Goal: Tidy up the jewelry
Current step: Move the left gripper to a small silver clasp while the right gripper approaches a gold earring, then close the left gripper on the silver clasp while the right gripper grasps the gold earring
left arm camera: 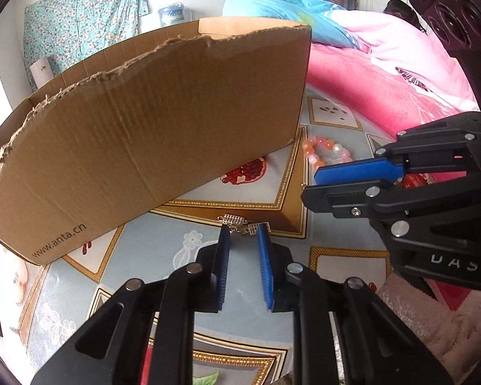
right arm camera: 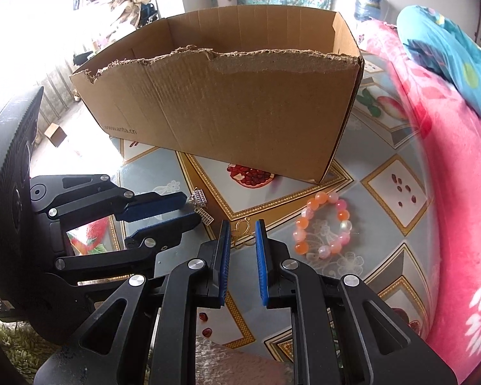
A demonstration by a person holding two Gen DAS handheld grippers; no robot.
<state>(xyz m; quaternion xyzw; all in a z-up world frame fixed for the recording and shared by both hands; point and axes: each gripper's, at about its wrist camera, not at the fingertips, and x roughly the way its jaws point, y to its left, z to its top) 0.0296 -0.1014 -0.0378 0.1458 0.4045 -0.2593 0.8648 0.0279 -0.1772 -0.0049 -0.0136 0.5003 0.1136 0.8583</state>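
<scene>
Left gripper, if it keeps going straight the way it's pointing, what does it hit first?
Most likely the small silver trinket lying at the tips of the left gripper, then the patterned cloth under it. The cardboard box sits further back to the left; depth is hard to judge.

Brown cardboard box [right arm camera: 227,109]. In front of it: pink-and-orange bead bracelet [right arm camera: 324,224], silver earrings [left arm camera: 243,224], blue-grey cloth [right arm camera: 384,173] with gold-bordered pomegranate pattern.

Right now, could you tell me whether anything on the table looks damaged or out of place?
Yes: the cardboard box has a ragged, torn top edge along its near wall, as if a flap was ripped off. The silver jewelry piece and the beaded bracelet lie loose on the tablecloth, outside the box.
</scene>
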